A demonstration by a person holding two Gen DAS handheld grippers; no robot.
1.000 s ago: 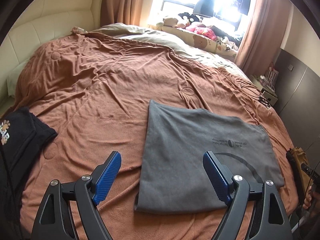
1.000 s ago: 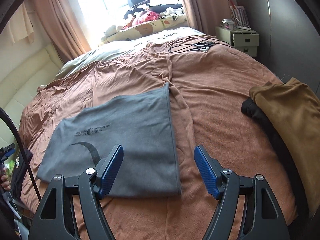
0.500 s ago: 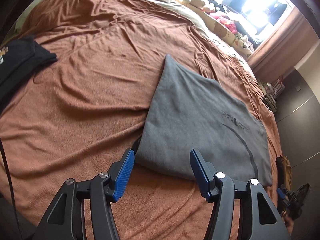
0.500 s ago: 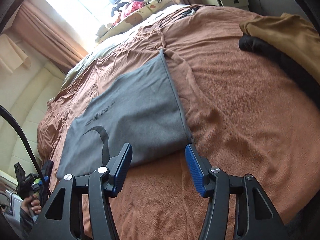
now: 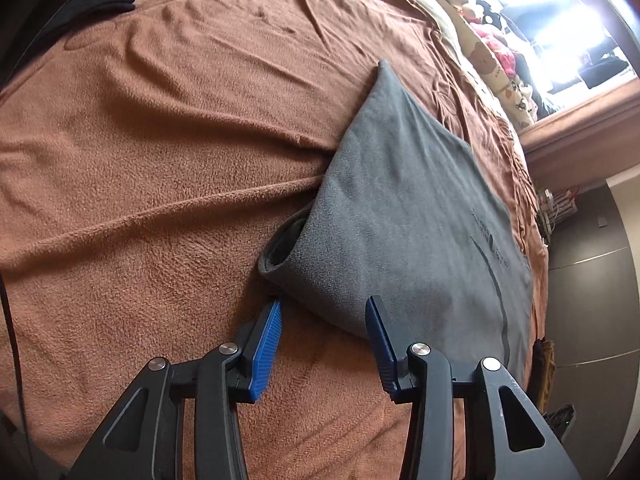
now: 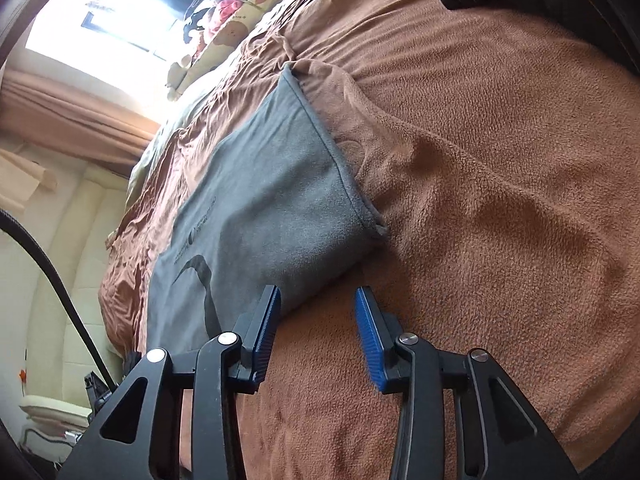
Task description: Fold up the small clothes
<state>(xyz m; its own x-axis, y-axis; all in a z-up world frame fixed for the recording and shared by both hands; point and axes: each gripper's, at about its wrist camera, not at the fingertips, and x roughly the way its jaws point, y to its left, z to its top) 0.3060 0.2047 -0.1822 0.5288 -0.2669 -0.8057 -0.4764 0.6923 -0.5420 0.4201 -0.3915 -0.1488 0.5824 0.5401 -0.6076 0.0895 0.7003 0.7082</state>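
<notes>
Reaching down at the near edge, that was the step in hand; from the left wrist view the left gripper [image 5: 323, 322] sat low over the brown blanket [image 5: 160, 152], jaws half-wide and closing, the near left corner of the grey garment [image 5: 400, 208] between the tips but not yet pinched; the garment lay flat on the blanket, already doubled by the look of it, its long axis running from one gripper across to the other, printed mark toward the far side. From the right wrist view the right gripper [image 6: 318, 312] matched it at the near right corner, jaws narrowing too, nothing gripped yet; next, I reckoned, both needed a firm pinch of every layer before lifting the edge over.
</notes>
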